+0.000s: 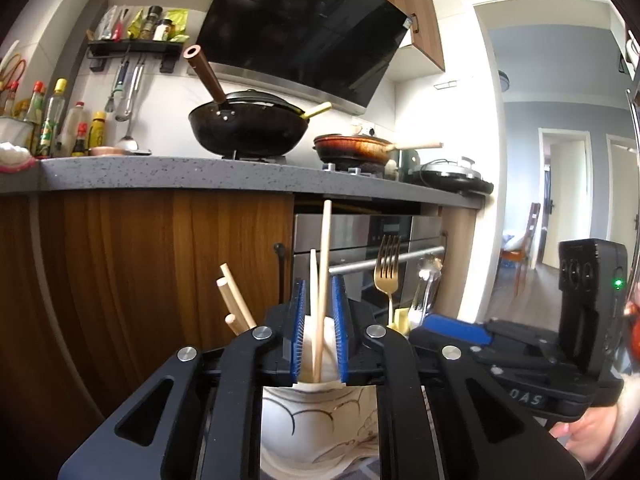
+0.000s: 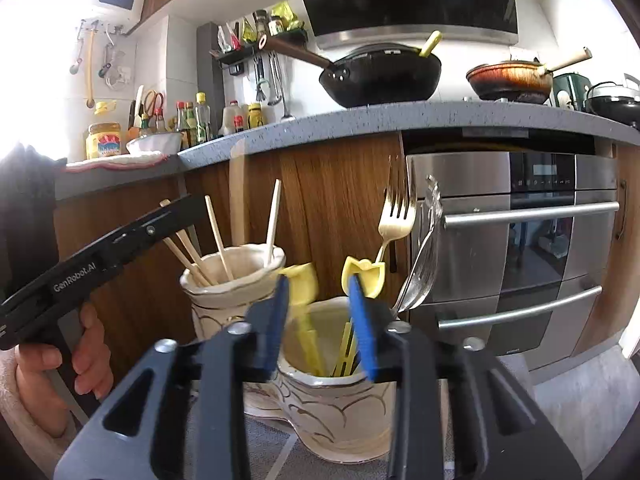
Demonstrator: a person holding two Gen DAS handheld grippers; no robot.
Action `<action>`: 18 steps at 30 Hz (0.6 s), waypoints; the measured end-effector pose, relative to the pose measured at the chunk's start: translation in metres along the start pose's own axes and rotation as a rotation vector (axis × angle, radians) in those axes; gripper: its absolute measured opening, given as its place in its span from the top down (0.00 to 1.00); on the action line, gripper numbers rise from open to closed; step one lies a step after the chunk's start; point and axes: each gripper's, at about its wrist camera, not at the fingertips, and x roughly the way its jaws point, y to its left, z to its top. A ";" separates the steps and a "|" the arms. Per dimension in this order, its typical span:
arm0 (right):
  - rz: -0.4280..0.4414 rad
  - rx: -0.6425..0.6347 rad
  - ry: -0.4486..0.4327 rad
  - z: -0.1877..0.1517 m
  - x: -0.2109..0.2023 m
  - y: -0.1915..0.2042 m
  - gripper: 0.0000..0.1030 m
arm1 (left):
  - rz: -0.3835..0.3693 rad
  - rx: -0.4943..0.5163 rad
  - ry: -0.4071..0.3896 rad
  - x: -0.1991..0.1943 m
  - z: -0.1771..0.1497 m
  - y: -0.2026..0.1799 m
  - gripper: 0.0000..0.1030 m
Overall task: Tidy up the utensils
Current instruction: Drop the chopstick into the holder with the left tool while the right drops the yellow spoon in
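Observation:
Two cream ceramic holders with gold swirls stand side by side. The left holder (image 2: 224, 280) holds several wooden chopsticks (image 2: 218, 236). The right holder (image 2: 340, 392) holds yellow plastic utensils (image 2: 366, 276), a gold fork (image 2: 394, 220) and a clear spoon (image 2: 424, 264). My left gripper (image 1: 319, 300) is open above the left holder (image 1: 316, 420), with a chopstick (image 1: 323, 280) standing between its blue pads, not pinched. My right gripper (image 2: 320, 312) is open above the right holder, a blurred yellow utensil (image 2: 300, 284) by its left pad.
A wooden cabinet front (image 2: 332, 200) and a steel oven (image 2: 520, 240) with bar handles stand right behind the holders. The grey countertop (image 2: 400, 120) above carries a black wok (image 2: 384, 72), a pan, bottles. A grey mat lies under the holders (image 2: 276, 448).

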 end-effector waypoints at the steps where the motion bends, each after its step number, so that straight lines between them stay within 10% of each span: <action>1: -0.002 0.008 -0.005 -0.001 -0.006 -0.001 0.68 | -0.001 -0.003 -0.001 -0.004 0.000 -0.001 0.85; 18: -0.099 -0.070 0.017 -0.042 -0.092 0.010 0.57 | 0.129 0.077 0.118 -0.075 -0.054 -0.053 0.65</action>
